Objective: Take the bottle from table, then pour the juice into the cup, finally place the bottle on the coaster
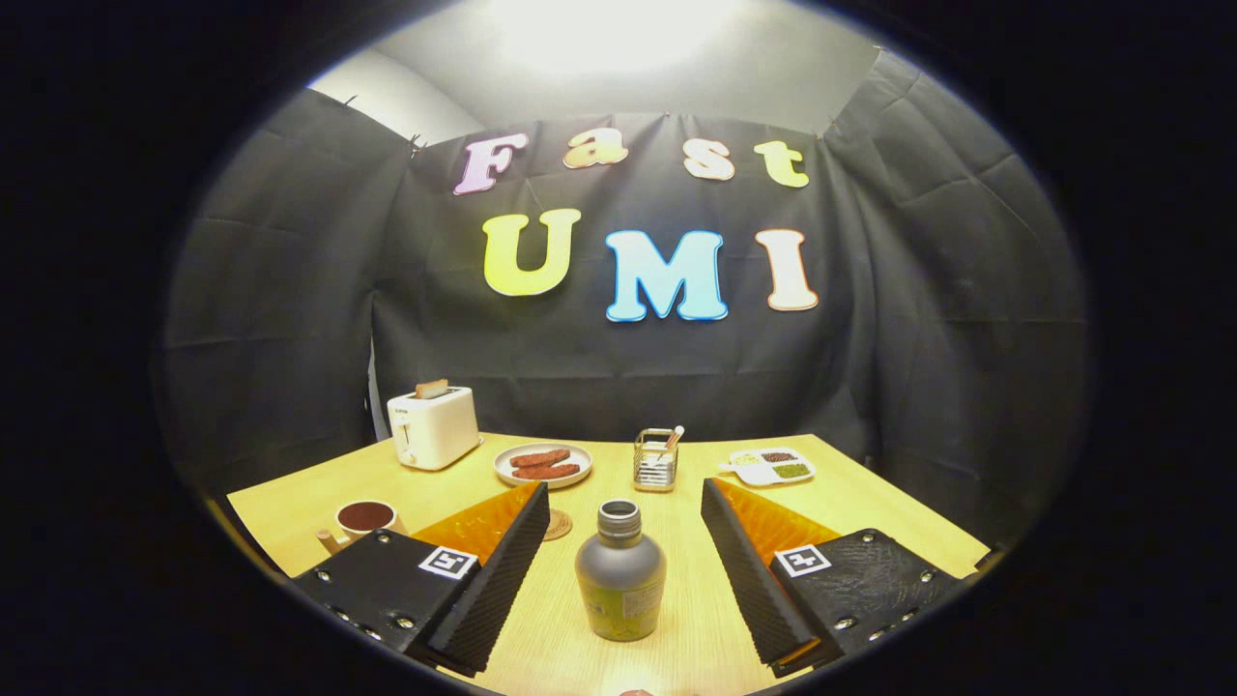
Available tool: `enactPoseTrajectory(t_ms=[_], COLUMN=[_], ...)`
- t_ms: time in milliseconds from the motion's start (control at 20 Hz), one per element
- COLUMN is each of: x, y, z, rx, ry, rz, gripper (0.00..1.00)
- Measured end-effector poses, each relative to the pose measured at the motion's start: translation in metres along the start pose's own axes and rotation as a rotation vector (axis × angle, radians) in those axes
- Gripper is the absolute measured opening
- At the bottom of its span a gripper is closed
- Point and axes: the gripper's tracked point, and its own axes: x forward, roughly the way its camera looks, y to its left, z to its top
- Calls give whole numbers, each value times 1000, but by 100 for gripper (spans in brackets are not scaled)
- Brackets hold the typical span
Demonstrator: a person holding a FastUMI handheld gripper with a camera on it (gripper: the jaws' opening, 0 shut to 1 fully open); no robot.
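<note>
- A grey bottle (620, 570) with an open neck and no cap stands upright on the wooden table (870, 512), in the lower centre of the frame, so its contents stay put until it is tipped.
- The gripper (623, 546) is spread wide, its two black ribbed fingers (503, 570) flanking the bottle on either side with clear gaps, touching nothing; this looks like a lining-up for the first grasp.
- A cup (365, 520) with dark contents sits at lower left, just beyond the left finger, likely within easy reach for pouring.
- A round coaster (558, 525) peeks out by the left finger's tip, between cup and bottle.
- Farther back, mid-frame: a white toaster (432, 425) at left, a plate of sausages (542, 465), a wire holder (655, 459), and a divided dish (772, 466) at right, all well apart from the bottle.
</note>
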Motion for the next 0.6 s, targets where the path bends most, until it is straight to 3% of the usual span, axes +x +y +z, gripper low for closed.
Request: enactPoseTrajectory(t_ms=[600], x=[18], y=[5], z=[-82], rx=[-24], ry=[172], rz=[44], gripper=[97])
